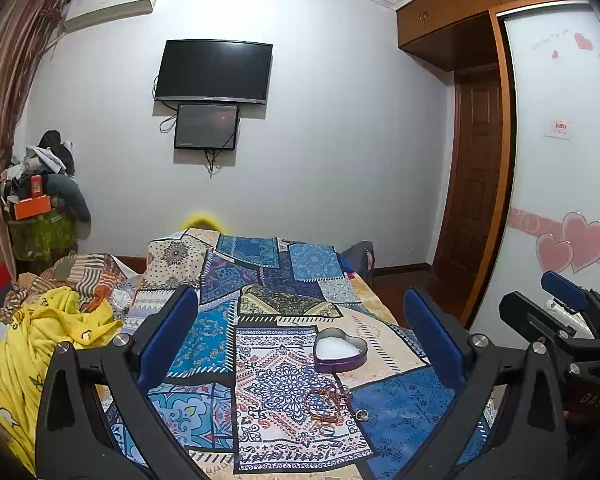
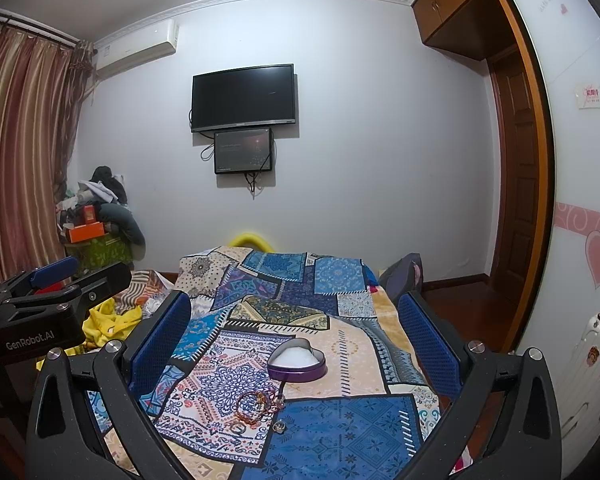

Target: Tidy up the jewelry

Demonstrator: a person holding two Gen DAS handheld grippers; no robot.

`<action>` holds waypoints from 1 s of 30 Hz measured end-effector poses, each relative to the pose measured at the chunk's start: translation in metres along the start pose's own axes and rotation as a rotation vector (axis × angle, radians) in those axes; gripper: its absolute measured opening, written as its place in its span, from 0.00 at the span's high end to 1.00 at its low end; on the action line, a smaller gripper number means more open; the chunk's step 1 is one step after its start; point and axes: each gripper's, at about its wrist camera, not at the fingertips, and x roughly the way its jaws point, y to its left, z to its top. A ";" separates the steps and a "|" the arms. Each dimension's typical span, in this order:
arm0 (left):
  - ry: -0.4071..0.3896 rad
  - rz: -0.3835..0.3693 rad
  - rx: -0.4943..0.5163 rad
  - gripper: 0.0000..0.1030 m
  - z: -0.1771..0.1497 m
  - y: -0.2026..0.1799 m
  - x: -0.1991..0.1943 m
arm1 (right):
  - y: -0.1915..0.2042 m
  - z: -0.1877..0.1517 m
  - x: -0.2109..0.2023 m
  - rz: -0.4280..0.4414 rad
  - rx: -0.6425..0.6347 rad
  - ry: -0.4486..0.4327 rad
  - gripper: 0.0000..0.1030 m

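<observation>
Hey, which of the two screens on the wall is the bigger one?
The upper screen is the bigger one: a wide black television mounted highest on the wall. The lower screen hangs directly beneath it, clearly narrower, with cables dangling from it.

Wall TV (image 1: 214,71), air conditioner (image 1: 112,4), striped curtain (image 2: 20,140), yellow garment (image 1: 40,340)

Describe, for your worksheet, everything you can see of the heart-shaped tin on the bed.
The tin is a shallow heart-shaped box with purple, metallic-looking walls. It has no lid on and holds a white, fluffy-looking filling that rises about to the rim. It sits flat and upright on the patchwork blanket, just beyond the jewelry, which lies apart from it on the blanket. Neither gripper touches it. In the right wrist view the same tin shows its point turned away from the camera.
</observation>
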 end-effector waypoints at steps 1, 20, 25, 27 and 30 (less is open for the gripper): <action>0.000 0.000 0.000 0.00 0.000 0.000 0.000 | -0.001 0.000 0.000 0.000 0.000 0.000 0.00; 0.001 -0.001 -0.001 0.00 -0.001 0.000 0.000 | 0.010 -0.007 -0.002 -0.007 -0.001 0.006 0.00; 0.004 0.000 -0.002 0.00 -0.001 0.000 0.001 | 0.002 -0.007 0.004 -0.015 0.005 0.017 0.00; 0.006 -0.001 -0.003 0.00 -0.003 0.000 0.001 | -0.001 -0.007 0.005 -0.017 0.007 0.021 0.00; 0.016 0.001 -0.003 0.00 -0.005 0.002 0.004 | -0.002 -0.010 0.010 -0.022 0.008 0.037 0.00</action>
